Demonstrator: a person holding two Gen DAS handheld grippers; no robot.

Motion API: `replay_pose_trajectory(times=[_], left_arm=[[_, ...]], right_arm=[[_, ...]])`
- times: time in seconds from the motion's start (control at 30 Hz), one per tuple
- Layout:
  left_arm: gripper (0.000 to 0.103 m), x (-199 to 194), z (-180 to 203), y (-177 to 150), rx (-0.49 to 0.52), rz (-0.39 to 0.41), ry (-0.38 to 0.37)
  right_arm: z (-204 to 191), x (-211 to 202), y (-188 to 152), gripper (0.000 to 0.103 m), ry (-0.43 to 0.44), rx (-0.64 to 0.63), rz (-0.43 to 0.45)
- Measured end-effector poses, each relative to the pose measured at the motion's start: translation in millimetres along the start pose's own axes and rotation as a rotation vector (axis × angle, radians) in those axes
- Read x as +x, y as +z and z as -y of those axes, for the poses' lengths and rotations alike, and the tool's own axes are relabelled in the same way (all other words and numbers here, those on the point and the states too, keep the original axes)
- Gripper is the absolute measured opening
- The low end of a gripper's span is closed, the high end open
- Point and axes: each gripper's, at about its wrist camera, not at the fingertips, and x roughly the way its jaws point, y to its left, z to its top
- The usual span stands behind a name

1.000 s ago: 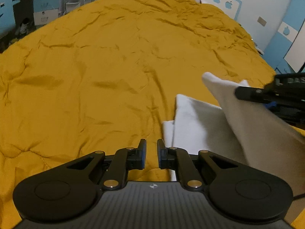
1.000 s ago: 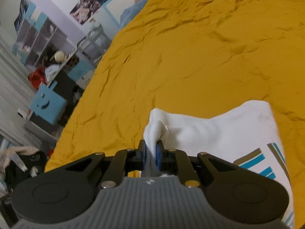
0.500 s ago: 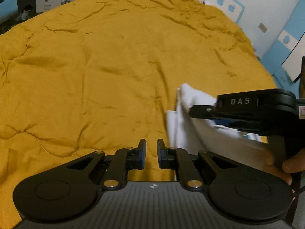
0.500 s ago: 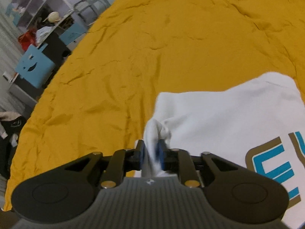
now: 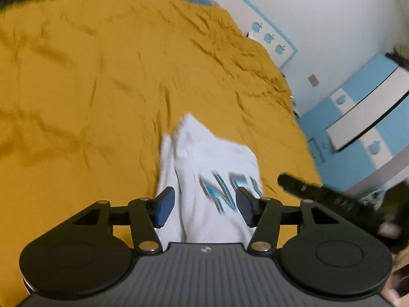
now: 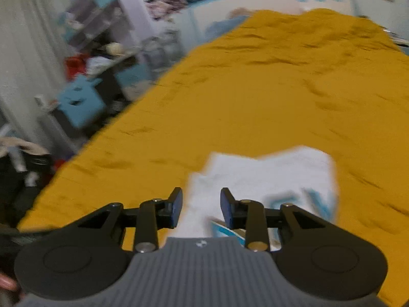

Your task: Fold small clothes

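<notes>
Mustard-yellow bedding (image 5: 107,81) covers the whole bed, rumpled into soft ridges, and on its near part lies the small white shirt (image 5: 204,158) with blue lettering, already doubled over into a narrow strip. Closest to me, the left gripper (image 5: 202,204) hangs just over the garment's near end, its fingers (image 5: 165,206) spreading wider with nothing pinched between them; the cloth only shows through the gap, lying flat below. The right gripper (image 6: 200,206) is also opening, its fingers (image 6: 176,207) parted and empty, the shirt (image 6: 258,179) lying beneath and ahead of them. Seen from the left wrist, the strip's long axis runs straight away from the fingers toward the far end of the bed, so a fold along its length would mean taking the near edge and carrying it forward. I judge the left hand the better placed for that, sitting squarely over the near end, while the right stands off to the side. Farther back are blue-and-white cabinets (image 5: 363,117) and the wall.
</notes>
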Motion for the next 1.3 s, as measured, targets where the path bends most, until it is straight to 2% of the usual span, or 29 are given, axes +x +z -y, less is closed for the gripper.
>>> replay_pose_trajectory(times=[0.17, 0.23, 0.33, 0.4, 0.47, 0.53, 0.6, 0.63, 0.67, 0.7, 0.73, 0.77, 0.8, 0.9, 1.1, 1.2, 1.3], left_arm=[[0.068, 11, -15, -31, -0.074, -0.084, 0.008], [0.073, 13, -19, -43, -0.084, -0.096, 0.021], [0.073, 21, -29, -57, -0.119, -0.120, 0.029], [0.073, 28, -36, -59, -0.149, -0.113, 0.022], [0.073, 35, -39, -56, -0.157, -0.087, 0.020], [0.067, 42, -40, -53, -0.157, -0.074, 0.018], [0.050, 47, -41, -49, -0.151, -0.060, 0.016], [0.044, 48, -40, -47, -0.137, -0.052, 0.016], [0.032, 48, -37, -48, -0.117, -0.050, 0.017], [0.025, 46, -32, -47, -0.094, -0.046, 0.025], [0.023, 42, -27, -48, -0.073, -0.034, 0.029], [0.019, 37, -21, -47, -0.050, -0.019, 0.030], [0.017, 29, -14, -47, -0.024, -0.002, 0.033], [0.014, 15, -2, -47, 0.044, 0.013, 0.077], [0.013, 34, -27, -62, 0.007, -0.057, 0.164], [0.015, 41, -35, -72, 0.014, -0.059, 0.183], [0.018, 43, -42, -75, -0.034, -0.069, 0.185]], right_arm=[[46, -28, -51, 0.029, -0.134, 0.020, -0.032], [60, -34, -71, 0.029, -0.151, 0.027, -0.055], [73, -44, -98, 0.030, -0.180, -0.007, -0.067], [76, -48, -112, 0.036, -0.192, -0.048, -0.074], [78, -55, -128, 0.037, -0.193, -0.083, -0.087], [78, -55, -138, 0.037, -0.190, -0.099, -0.105], [76, -54, -143, 0.037, -0.193, -0.110, -0.117], [76, -51, -145, 0.037, -0.198, -0.119, -0.122], [74, -49, -147, 0.037, -0.202, -0.127, -0.123], [72, -47, -148, 0.037, -0.201, -0.136, -0.124], [71, -45, -151, 0.035, -0.198, -0.148, -0.130], [70, -42, -151, 0.027, -0.203, -0.153, -0.133], [70, -43, -152, 0.012, -0.210, -0.154, -0.130], [74, -51, -147, 0.000, -0.194, -0.115, -0.100], [68, -54, -149, 0.000, -0.186, -0.178, -0.128], [73, -41, -162, 0.000, -0.181, -0.165, -0.167], [78, -28, -175, 0.000, -0.183, -0.171, -0.201]])
